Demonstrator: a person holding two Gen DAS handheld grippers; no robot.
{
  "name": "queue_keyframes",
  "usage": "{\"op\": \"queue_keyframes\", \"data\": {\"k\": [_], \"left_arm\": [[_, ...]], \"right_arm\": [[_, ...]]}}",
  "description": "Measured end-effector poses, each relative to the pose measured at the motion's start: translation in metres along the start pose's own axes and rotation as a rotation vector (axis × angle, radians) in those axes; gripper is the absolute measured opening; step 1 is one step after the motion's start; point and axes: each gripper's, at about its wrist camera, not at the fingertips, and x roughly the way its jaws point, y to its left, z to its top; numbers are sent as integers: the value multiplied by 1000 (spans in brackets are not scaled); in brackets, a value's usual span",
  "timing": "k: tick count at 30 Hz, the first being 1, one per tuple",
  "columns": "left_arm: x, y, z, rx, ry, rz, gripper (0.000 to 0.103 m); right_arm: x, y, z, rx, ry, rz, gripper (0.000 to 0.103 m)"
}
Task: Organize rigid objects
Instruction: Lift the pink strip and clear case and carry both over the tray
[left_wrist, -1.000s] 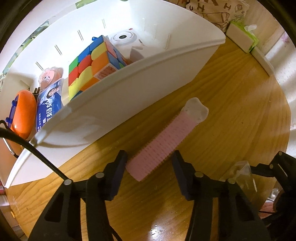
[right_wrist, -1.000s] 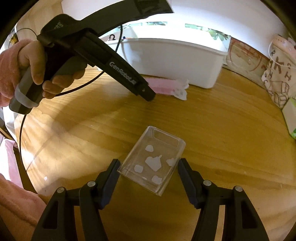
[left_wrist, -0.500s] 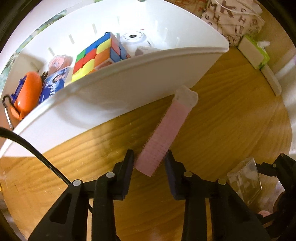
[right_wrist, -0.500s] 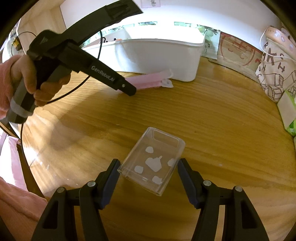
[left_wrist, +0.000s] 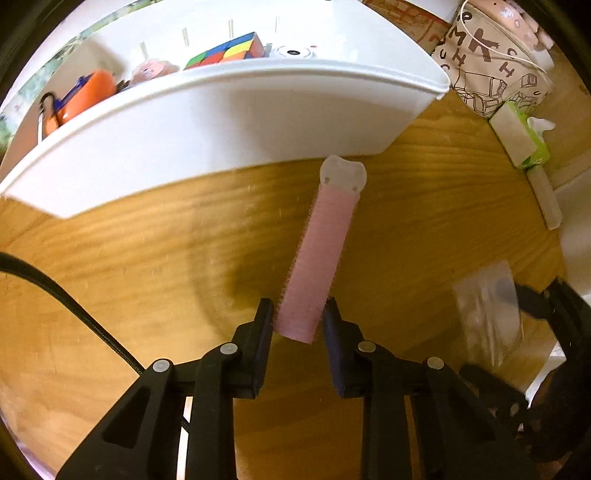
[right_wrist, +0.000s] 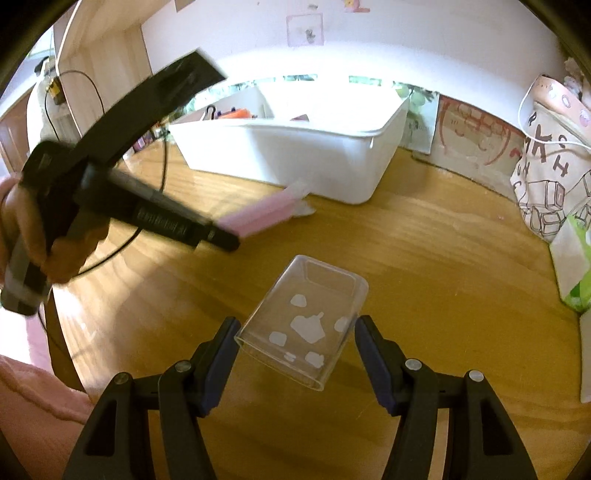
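Wooden tabletop (left_wrist: 129, 258), warm light, white bin (left_wrist: 221, 122) at the far side with a cube (left_wrist: 225, 50) and other bits inside. Our left gripper (left_wrist: 298, 321) pinches the near end of the pink roller (left_wrist: 321, 251), lifted, its white cap just short of the bin wall. Looks light, stiff, bristly; an end grip seems enough. Our right gripper (right_wrist: 295, 343) stands wide around the clear box (right_wrist: 303, 325) on the table: thin, slick, best taken across its sides.
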Motion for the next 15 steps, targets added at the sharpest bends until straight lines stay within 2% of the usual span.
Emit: {"op": "queue_keyframes", "data": {"k": [8, 11, 15], "left_arm": [[-11, 6, -19, -95, -25, -34, 28], [-30, 20, -36, -136, -54, -51, 28], [-49, 30, -48, -198, -68, -38, 28]], "right_arm": [[2, -10, 14, 20, -66, 49, 64], [2, -7, 23, 7, -73, 61, 64], [1, 2, 36, -35, -87, 71, 64]]}}
